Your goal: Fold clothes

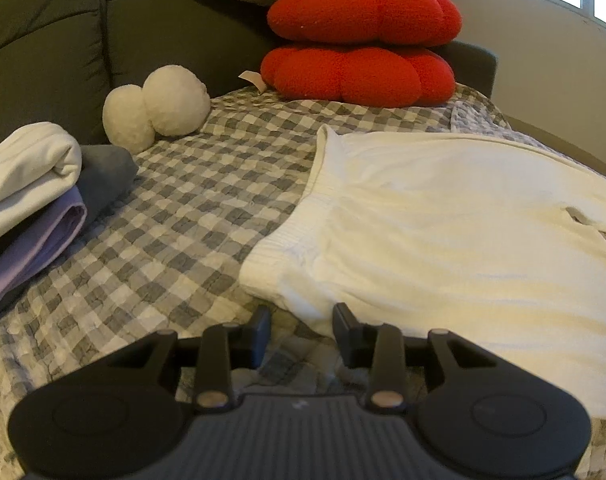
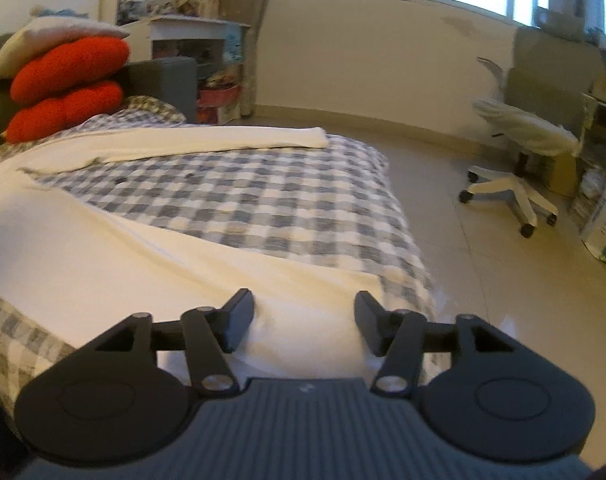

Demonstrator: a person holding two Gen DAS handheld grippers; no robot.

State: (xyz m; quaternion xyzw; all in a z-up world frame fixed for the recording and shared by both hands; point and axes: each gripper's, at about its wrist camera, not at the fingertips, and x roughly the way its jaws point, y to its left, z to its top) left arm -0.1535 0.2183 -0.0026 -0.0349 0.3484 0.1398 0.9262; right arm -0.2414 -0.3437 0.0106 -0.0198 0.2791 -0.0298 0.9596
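Note:
Cream-white trousers (image 1: 443, 220) lie flat on a grey-and-white checked blanket (image 1: 175, 208), the ribbed waistband (image 1: 303, 208) towards the left. My left gripper (image 1: 301, 320) hovers open at the near corner of the waist, with the cloth's edge just past its fingertips and nothing pinched. In the right wrist view the two legs spread in a V: the far leg (image 2: 223, 138) runs along the back. The near leg (image 2: 123, 248) ends at a hem by the blanket's edge. My right gripper (image 2: 304, 314) stands open over that hem, its jaws wide apart on either side of the cloth.
A folded stack (image 1: 31, 192) of white, lilac and grey clothes sits at the left. Two white plush balls (image 1: 155, 108) and red cushions (image 1: 359, 40) rest against the dark sofa back (image 1: 43, 40). Right of the blanket's edge are tiled floor (image 2: 483, 260) and a swivel chair (image 2: 515, 148).

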